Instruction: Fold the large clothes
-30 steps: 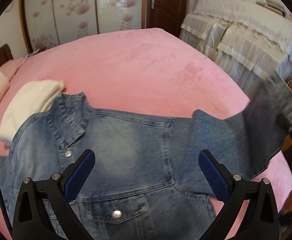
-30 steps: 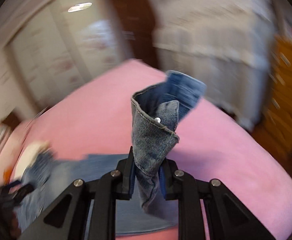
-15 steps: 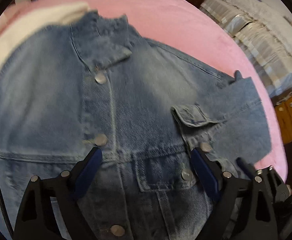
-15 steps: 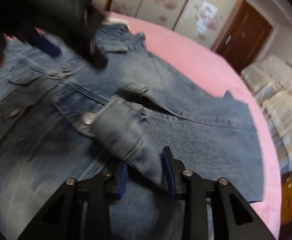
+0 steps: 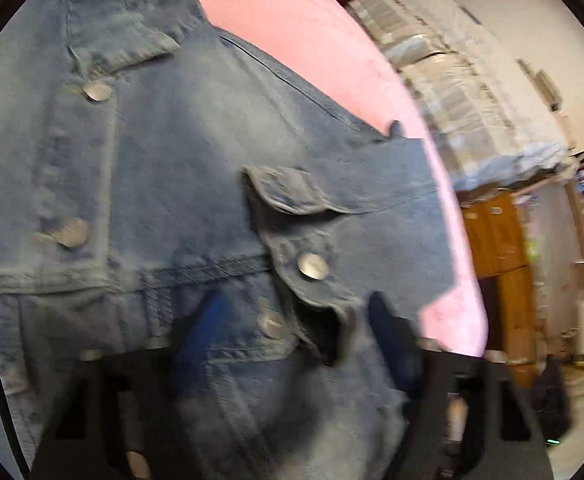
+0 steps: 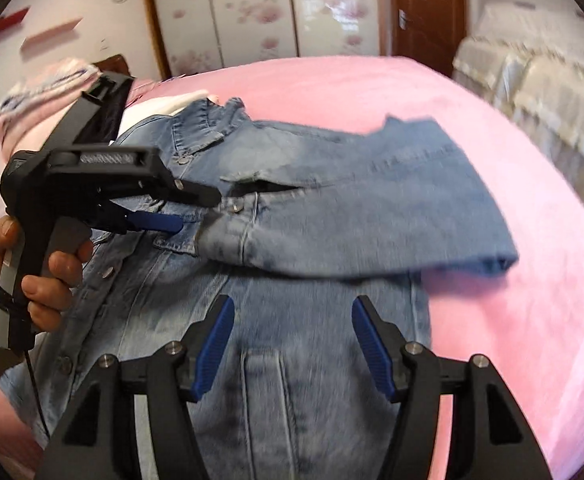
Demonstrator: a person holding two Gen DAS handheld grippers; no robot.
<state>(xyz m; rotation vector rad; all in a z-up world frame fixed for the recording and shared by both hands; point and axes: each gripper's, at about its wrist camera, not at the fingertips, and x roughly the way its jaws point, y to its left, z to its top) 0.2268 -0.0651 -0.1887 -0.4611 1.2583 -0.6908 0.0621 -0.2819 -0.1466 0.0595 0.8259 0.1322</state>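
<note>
A blue denim jacket (image 6: 304, 344) lies front-up on the pink bed (image 6: 512, 300), collar toward the far left. Its right sleeve (image 6: 372, 220) is folded across the chest, with the cuff (image 6: 232, 216) near the middle. My right gripper (image 6: 292, 348) is open and empty above the jacket's lower front. My left gripper (image 5: 296, 344) is open with its blue pads around the sleeve cuff (image 5: 308, 276), motion-blurred. In the right wrist view the left gripper (image 6: 196, 210) reaches the cuff from the left, with one finger above it and one beside it.
A white folded garment (image 6: 172, 106) lies beyond the collar, and pink bedding (image 6: 44, 92) is at the far left. A covered sofa (image 6: 532, 80), a wooden door (image 6: 428, 12) and a floral wardrobe (image 6: 252, 12) stand behind the bed. A wooden cabinet (image 5: 500, 240) is at the right.
My right gripper carried the sleeve over the jacket front, let it go and drew back open. My left gripper moved right and down to the cuff.
</note>
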